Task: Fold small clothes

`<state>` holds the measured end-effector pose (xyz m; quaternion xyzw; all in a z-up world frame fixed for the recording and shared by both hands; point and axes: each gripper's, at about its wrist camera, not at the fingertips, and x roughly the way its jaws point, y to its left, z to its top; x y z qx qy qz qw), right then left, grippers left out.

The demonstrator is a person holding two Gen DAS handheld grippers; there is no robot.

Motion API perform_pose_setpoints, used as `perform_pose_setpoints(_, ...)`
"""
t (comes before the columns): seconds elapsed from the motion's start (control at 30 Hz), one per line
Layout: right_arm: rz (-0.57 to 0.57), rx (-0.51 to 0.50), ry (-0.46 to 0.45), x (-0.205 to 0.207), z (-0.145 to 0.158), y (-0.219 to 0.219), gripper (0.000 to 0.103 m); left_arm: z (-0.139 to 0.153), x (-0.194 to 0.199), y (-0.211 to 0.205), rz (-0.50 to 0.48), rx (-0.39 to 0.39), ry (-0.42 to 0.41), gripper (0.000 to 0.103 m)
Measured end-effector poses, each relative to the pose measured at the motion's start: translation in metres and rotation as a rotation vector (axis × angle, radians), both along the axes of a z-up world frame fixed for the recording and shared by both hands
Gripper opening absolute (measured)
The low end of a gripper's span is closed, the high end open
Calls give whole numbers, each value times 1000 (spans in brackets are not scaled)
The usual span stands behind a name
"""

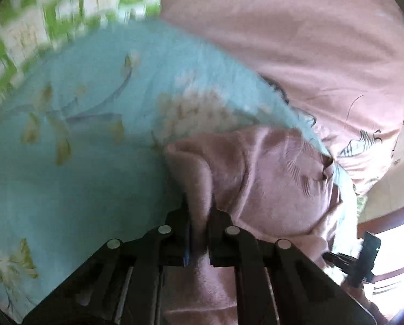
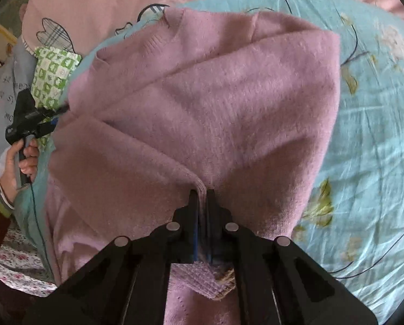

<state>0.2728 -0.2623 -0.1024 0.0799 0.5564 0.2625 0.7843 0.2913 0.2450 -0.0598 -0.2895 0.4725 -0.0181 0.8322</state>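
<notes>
Garment: a mauve knitted sweater [image 2: 202, 103] lies on a bed, over a light blue flowered sheet [image 2: 370, 140]; a good part of it looks lifted and doubled over itself.
Left gripper [image 1: 199, 208]: its fingers [image 1: 181, 216] are pressed together on a bunched fold of the sweater; in the right wrist view the same gripper sits at the garment's far left edge, in a person's hand [image 2: 17, 162].
Right gripper [image 2: 201, 195]: its fingers [image 2: 193, 200] pinch several stacked layers of the knit at the near edge.
Done so far: both edges are gripped, and at least one fold seems started, since a diagonal crease crosses the cloth and layers are stacked in the right pinch.
Left to do: the cloth is still rumpled and uneven, so I judge the fold must yet be carried over, laid flat and smoothed; further folds to a compact shape probably remain.
Unclear: which parts are sleeves or hem cannot be told, and the left wrist view is blurred.
Surroundings: a pink cover [image 1: 297, 40] lies beyond the sheet, and a green-and-white checked cloth [image 2: 54, 75] sits near the left gripper.
</notes>
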Motion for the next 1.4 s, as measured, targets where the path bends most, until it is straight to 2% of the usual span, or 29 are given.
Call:
perform_pose_setpoints(0.1, -61, 67, -57, -3, 17, -14, 5, 36, -16, -11, 14, 61, -152, 6)
perform_pose_setpoints(0.13, -86, 90, -72, -3, 22, -20, 5, 39, -18, -12, 15, 73, -166, 6)
perform_pose_setpoints(0.27, -99, 61, -49, 5, 11, -18, 5, 15, -7, -13, 20, 198, -66, 6)
perform_pose_setpoints(0.4, -79, -53, -40, 9, 3, -3, 13, -3, -4, -4, 66, 238, 2, 8)
perform_pose_setpoints(0.47, -97, -78, -53, 8, 7, 3, 29, -1, -4, -3, 81, 258, 25, 15)
perform_pose_setpoints(0.5, -109, -85, -66, 7, 11, 7, 32, 4, -7, -2, 91, 254, 31, 21)
perform_pose_setpoints(0.6, -156, -127, -119, -3, 29, 2, 39, 27, -28, -3, 102, 230, -1, 27)
perform_pose_setpoints(0.67, -173, -87, -153, -14, 42, -5, 41, 38, -47, -6, 92, 224, -12, 30)
perform_pose_setpoints(0.77, -128, 54, -151, -27, 50, 1, 42, 45, -82, -36, 3, 194, -20, 33)
perform_pose_setpoints(0.93, -117, 65, -106, -29, 36, 12, 42, 25, -118, -80, -84, 292, 57, 38)
perform_pose_setpoints(1.07, -133, 87, -93, -28, 29, 6, 42, -3, -128, -83, -39, 394, 156, 38)
perform_pose_setpoints(1.13, -144, 93, -94, -28, 26, 4, 42, -11, -129, -74, 21, 423, 194, 32)
perform_pose_setpoints(1.17, -154, 101, -89, -25, 24, 2, 42, -14, -130, -68, 48, 419, 211, 32)
perform_pose_setpoints(1.23, -168, 97, -79, -26, 18, 1, 42, -23, -132, -53, 102, 359, 223, 32)
perform_pose_setpoints(1.33, -194, 62, 0, -17, -6, -3, 42, -25, -137, -44, 151, 310, 220, 34)
perform_pose_setpoints(1.4, -212, 94, -3, -17, -5, -8, 42, -21, -144, -38, 181, 267, 217, 34)
